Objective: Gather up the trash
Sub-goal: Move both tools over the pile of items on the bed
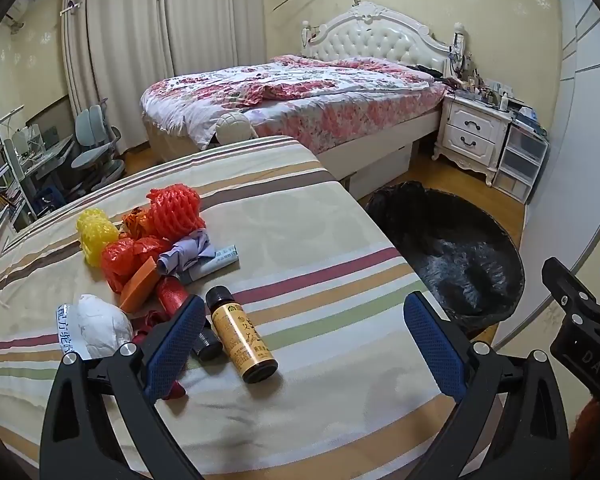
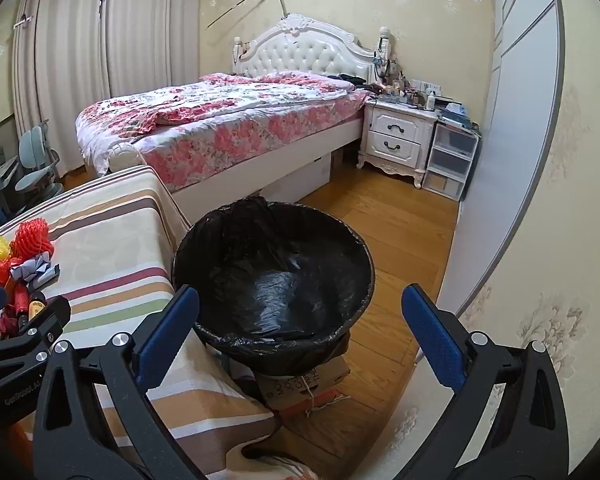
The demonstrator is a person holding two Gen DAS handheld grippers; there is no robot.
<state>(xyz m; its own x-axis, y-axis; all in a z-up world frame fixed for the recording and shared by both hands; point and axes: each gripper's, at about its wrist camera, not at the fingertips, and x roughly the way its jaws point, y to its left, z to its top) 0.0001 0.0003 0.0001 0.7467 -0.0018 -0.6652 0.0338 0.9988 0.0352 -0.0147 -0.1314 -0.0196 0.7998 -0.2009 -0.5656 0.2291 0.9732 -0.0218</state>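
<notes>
- My left gripper (image 1: pixel 304 344) hangs spread wide over the striped surface (image 1: pixel 320 240), pinching nothing.
- A small brown bottle (image 1: pixel 242 336) lies between its fingers, nearer the left one.
- The rest of the trash sits just beyond: red foam net (image 1: pixel 176 210), yellow foam net (image 1: pixel 94 234), white wad (image 1: pixel 102 326).
- My right gripper (image 2: pixel 300 328) is spread too, empty, above the black-lined bin (image 2: pixel 272 280) beside the surface.

Floral bed (image 2: pixel 228 120), white nightstand (image 2: pixel 396 136), drawn curtains (image 2: pixel 80 60), wooden floor (image 2: pixel 400 216)

Striped cloth-covered table (image 1: pixel 320 240) carries trash pile (image 1: pixel 148 248) and brown bottle (image 1: pixel 240 336).
</notes>
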